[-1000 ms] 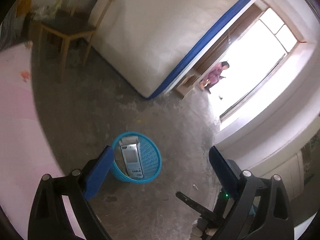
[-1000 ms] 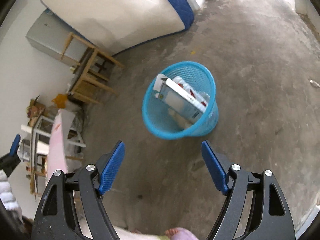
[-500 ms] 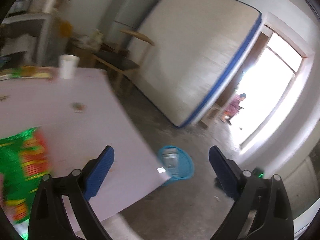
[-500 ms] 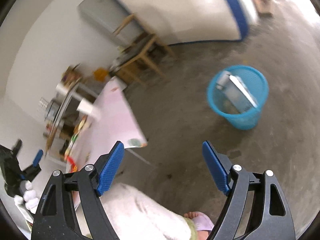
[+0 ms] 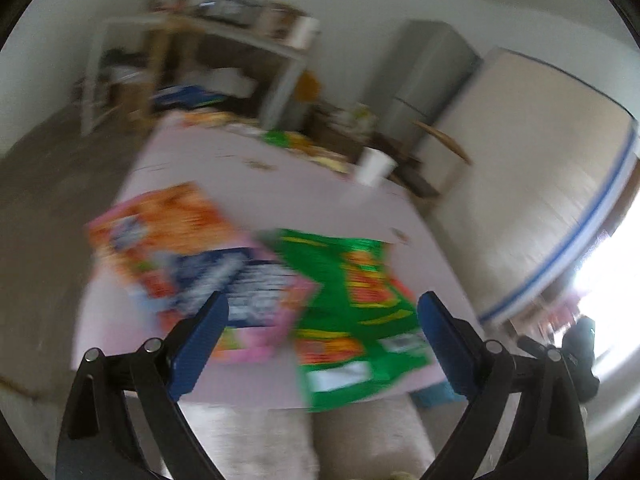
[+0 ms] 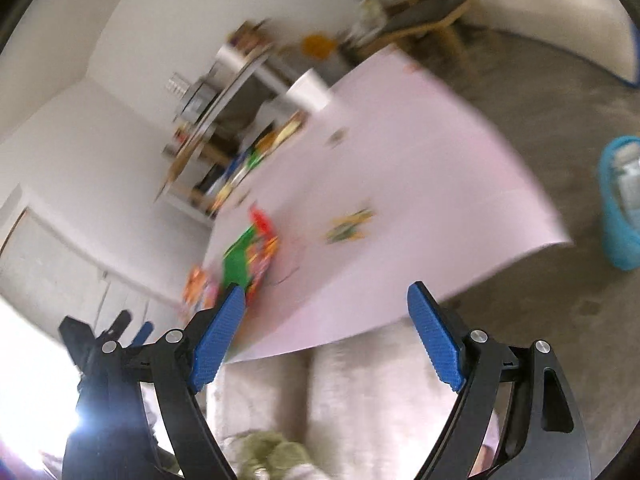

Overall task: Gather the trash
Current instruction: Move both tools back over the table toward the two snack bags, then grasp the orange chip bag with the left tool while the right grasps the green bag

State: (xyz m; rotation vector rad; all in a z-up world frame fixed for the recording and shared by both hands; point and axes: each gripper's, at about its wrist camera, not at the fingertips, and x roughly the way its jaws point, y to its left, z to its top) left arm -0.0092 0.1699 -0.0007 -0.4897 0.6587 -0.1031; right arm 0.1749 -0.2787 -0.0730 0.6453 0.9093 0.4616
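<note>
Pink tabletop (image 5: 280, 196): orange snack packet (image 5: 176, 236) beside green wrapper (image 5: 360, 304), white cup (image 5: 374, 168) at far edge. Left gripper (image 5: 320, 344), right gripper (image 6: 326, 336): jaws spread wide, empty. Blue basket (image 6: 620, 208) on floor.

Glossy green foil wrapper (image 5: 352, 304), matt pink table (image 5: 280, 196), rough concrete floor (image 6: 560, 128), ribbed blue plastic basket (image 6: 620, 216)

On pale pink rectangular table (image 5: 312, 208): green foil snack bag (image 5: 356, 320) at near edge, overhanging it slightly. Orange-and-pink printed cardboard box (image 5: 192, 248) lying flat just left of bag, touching or overlapping it. White paper cup (image 5: 374, 168) upright near far right corner. Small scraps (image 6: 348, 226) mid-table. Behind table: cluttered open shelf unit (image 5: 192, 60); grey metal cabinet (image 5: 424, 80) to its right. Blue plastic mesh basket (image 6: 620, 208) on concrete floor (image 6: 560, 320), right of table.
</note>
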